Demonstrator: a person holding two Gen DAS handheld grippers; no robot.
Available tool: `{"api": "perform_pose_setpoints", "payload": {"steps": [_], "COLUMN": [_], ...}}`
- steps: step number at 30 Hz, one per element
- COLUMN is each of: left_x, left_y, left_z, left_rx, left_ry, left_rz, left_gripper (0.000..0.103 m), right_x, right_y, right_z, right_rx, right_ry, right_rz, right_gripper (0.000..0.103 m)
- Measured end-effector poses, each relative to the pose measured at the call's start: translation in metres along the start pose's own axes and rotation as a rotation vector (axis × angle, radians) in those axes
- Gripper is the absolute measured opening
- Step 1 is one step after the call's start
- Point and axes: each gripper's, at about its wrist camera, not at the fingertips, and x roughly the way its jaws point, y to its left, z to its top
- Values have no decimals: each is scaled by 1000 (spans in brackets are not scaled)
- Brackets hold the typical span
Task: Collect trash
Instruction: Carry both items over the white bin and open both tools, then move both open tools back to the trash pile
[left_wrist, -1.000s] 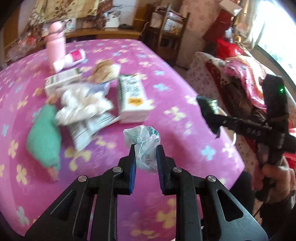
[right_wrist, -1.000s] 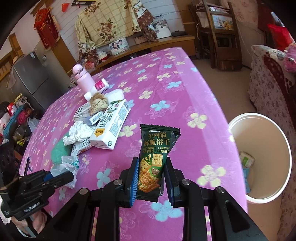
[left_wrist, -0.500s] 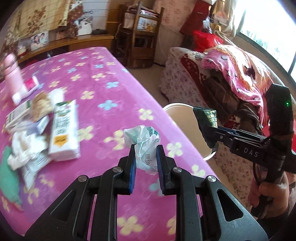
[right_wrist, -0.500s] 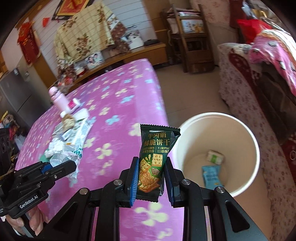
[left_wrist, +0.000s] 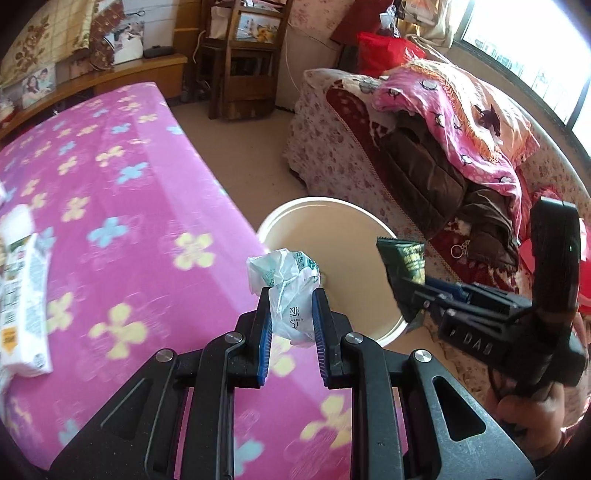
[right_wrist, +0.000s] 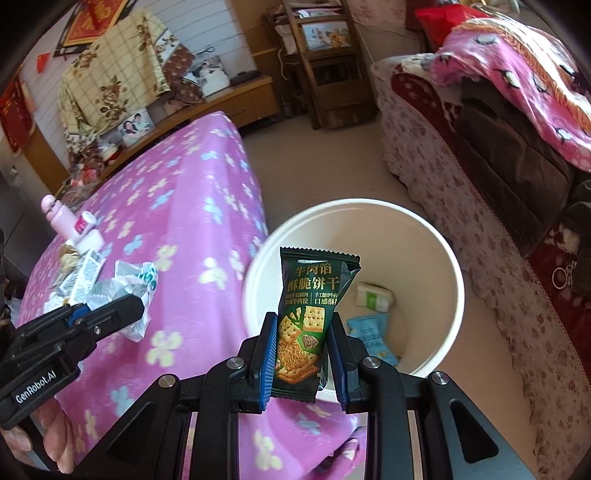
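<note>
My left gripper is shut on a crumpled white-and-green plastic wrapper, held over the table's right edge beside the cream bin. The same wrapper shows at the left of the right wrist view. My right gripper is shut on a dark green cracker packet, which hangs upright just in front of the cream bin. That packet also shows in the left wrist view, over the bin's right side. Inside the bin lie a white-green packet and a blue packet.
The bin stands on the floor between the pink flowered table and a sofa heaped with blankets. Cartons and wrappers and a pink bottle lie further back on the table. A milk carton lies at the left.
Both grippers have swung right, from over the table to the bin, each keeping its piece of trash. The trash pile has slid to the left edge of view.
</note>
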Motion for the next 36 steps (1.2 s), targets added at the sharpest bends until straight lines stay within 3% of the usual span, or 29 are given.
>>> {"api": "perform_pose_setpoints", "payload": {"steps": [8,9,11,13,14,19,36], "left_x": [26,28,32,30,28,19,-32], "left_y": [-11,-12,-11,-7,-5,3,38], "left_z": [7,8,8,7,7,4,-17], "left_rx": [-13,-18,-32,-48,-54,-60,-87], "left_ry": [17,24,36,27,16,4,-68], "left_rz": [-67,-83,-94,-94,-93,-79,94], "left_gripper": [22,23,39,57,59,59,59], "right_x": [16,17,18,17,17,19,-13], "right_y": [-21,-23,-27,-28,-28,-20,43], "right_z": [-1,-1,-1,-2,-2,-3,2], "right_rx": [38,52,74,80,81,74,-10], "right_ry": [6,5,6,-1,2,17,-17], "right_rz": [-41,-46,-67,-78,-78,-65,-18], "right_gripper": [27,40,58,58,58,58,58]}}
